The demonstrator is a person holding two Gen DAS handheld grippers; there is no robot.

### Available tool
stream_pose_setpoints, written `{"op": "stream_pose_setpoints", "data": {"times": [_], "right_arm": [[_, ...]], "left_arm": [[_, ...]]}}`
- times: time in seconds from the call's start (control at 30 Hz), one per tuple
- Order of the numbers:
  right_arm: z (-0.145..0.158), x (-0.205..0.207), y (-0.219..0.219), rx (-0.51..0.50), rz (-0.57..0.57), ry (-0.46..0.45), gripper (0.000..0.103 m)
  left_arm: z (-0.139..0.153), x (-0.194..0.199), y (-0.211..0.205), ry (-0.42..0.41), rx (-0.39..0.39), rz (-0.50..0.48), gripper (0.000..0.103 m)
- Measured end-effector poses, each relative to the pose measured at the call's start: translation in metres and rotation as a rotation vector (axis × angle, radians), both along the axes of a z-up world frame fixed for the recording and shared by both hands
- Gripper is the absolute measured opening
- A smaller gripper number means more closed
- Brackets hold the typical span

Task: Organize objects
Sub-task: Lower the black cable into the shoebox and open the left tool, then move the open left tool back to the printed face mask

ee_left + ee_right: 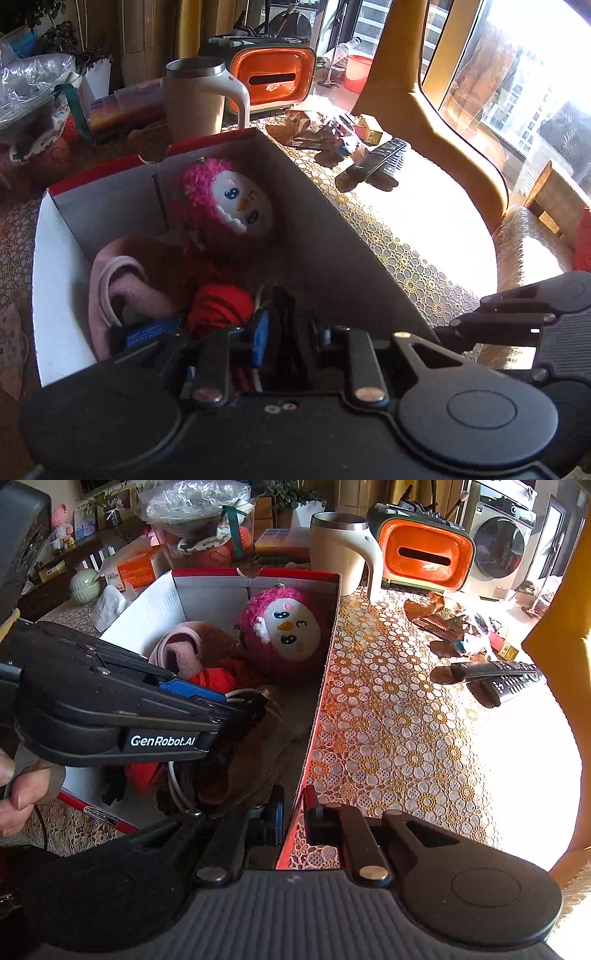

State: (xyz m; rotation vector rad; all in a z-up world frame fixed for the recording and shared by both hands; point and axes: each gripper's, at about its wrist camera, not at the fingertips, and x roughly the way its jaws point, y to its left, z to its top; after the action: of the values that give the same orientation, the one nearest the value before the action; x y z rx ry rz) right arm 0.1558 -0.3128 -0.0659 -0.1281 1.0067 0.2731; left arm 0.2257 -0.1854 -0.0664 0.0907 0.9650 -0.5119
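Observation:
A white cardboard box (pixel 55 258) with a red rim holds a pink plush toy (pixel 236 206), a pink cloth (pixel 118 284) and red yarn (pixel 221 306). My left gripper (pixel 286 332) is low inside the box, jaws slightly apart, with a dark cable bundle (pixel 288 314) between them and a small gap beside it. From the right wrist view the left gripper (pixel 258 703) reaches in from the left over white cable loops (pixel 177 786). My right gripper (pixel 293 812) is shut on the box's right wall (pixel 325 686).
Behind the box stand a beige mug (pixel 195 99) and an orange tissue holder (pixel 273 79). Wrappers (pixel 317 129) and two remotes (pixel 380 162) lie on the lace tablecloth to the right. A yellow chair (pixel 406 92) is beyond the table edge. A hand (pixel 18 794) grips the left handle.

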Motion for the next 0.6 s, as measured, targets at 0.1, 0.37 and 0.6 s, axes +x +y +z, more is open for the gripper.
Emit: {"op": "stream_pose_setpoints", "data": {"times": [0.1,0.37,0.6], "right_arm": [[0.000,0.000,0.000,-0.001,0.000,0.001,0.010],[0.001,-0.002,0.001,-0.015,0.000,0.003,0.010],[0.001,-0.001,0.003,-0.025,-0.002,0.006,0.010]], "left_arm": [[0.013,-0.007,0.009,-0.027,-0.014,0.014,0.035],[0.048,-0.019,0.060,-0.091,-0.062,0.076,0.046],[0.064,-0.024,0.119,-0.132,-0.032,0.179,0.052]]}}
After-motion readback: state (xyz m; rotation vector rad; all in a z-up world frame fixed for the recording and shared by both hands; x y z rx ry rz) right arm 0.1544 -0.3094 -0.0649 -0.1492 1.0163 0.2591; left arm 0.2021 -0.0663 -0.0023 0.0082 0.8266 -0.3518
